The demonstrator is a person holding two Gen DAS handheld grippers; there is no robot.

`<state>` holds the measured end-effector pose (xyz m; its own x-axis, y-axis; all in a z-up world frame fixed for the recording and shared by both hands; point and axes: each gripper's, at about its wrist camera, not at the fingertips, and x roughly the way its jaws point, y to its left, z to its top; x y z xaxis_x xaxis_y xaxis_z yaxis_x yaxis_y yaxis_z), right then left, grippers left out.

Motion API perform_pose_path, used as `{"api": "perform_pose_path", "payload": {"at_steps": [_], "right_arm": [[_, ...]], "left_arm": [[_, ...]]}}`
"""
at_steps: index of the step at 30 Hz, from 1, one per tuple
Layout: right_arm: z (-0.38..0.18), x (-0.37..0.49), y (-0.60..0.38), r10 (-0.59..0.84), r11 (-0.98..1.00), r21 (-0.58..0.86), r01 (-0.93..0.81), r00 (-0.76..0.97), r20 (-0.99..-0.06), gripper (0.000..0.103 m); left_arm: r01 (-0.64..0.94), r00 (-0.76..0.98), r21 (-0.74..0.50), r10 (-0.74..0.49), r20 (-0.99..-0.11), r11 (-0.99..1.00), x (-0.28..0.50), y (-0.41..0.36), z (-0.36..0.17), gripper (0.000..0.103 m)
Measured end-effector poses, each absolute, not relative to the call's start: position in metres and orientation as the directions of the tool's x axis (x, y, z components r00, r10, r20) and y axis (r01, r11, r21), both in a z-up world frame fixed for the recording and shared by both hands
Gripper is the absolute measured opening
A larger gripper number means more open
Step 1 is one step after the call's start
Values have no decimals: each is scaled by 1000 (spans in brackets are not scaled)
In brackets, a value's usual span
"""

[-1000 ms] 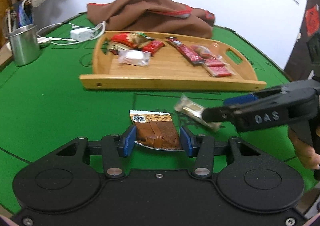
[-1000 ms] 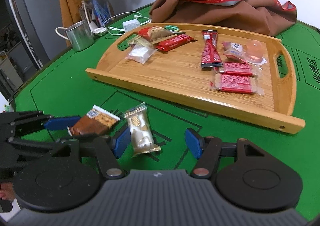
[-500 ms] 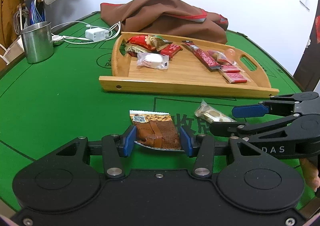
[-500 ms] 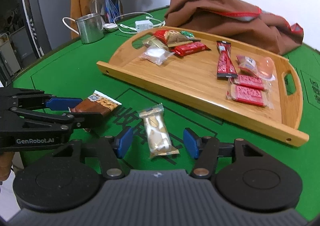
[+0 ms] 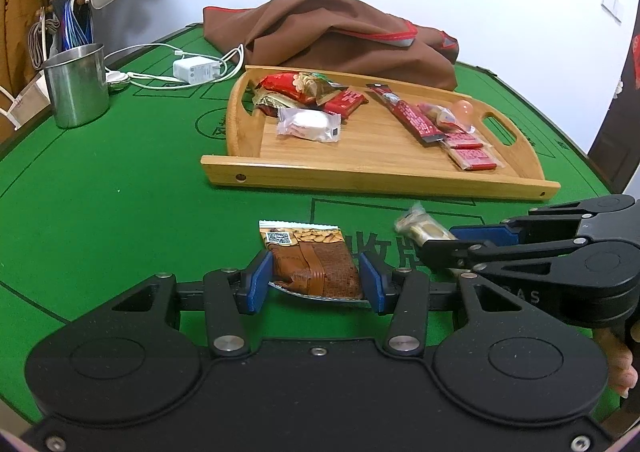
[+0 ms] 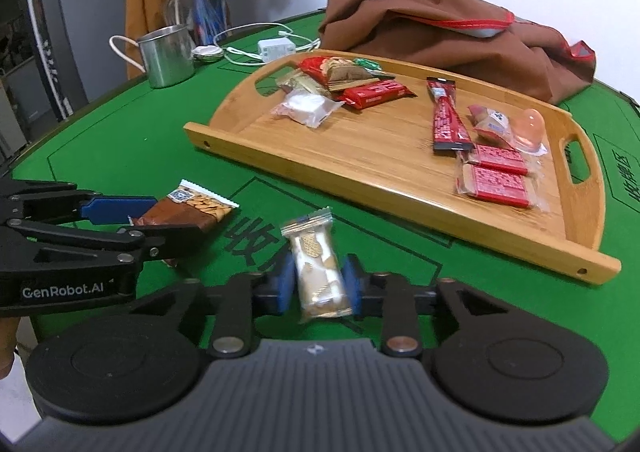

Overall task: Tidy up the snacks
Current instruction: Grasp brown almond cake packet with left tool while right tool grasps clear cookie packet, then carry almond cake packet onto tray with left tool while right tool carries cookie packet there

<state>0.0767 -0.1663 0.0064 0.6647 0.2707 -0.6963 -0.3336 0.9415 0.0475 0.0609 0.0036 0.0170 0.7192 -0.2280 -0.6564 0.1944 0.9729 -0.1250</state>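
My left gripper (image 5: 316, 281) is shut on a brown almond snack bar (image 5: 310, 256), held low over the green table; it also shows in the right wrist view (image 6: 188, 214). My right gripper (image 6: 318, 284) is shut on a gold-and-clear wrapped snack (image 6: 318, 264), whose end shows in the left wrist view (image 5: 420, 226). The wooden tray (image 5: 360, 176) lies beyond both grippers, holding several snacks: red packets (image 6: 494, 180), a red stick pack (image 6: 446, 116), a white wrapped cake (image 6: 306, 108).
A steel mug (image 5: 76, 86) stands at the far left. A white charger with cable (image 5: 196, 68) and a brown bag (image 5: 340, 36) lie behind the tray. The table edge runs close on the right (image 5: 580, 148).
My right gripper has closed on the gold wrapped snack, which lay between its open jaws before. My left gripper stays shut on the almond bar.
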Motion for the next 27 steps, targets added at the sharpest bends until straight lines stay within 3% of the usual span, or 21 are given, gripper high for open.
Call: {"api": "perform_pose_path", "payload": {"at_steps": [13,27], "right_arm": [[27,76,-178,272,952,83,-296,686,-675,26],[71,88,-204,222,974,92,-207,788,-574,26]], "left_arm": [[220,745,-120,-246,-620,968,67,-1,37,45],[272,812,-116,-293,-505,955,86,-15,79,45]]}}
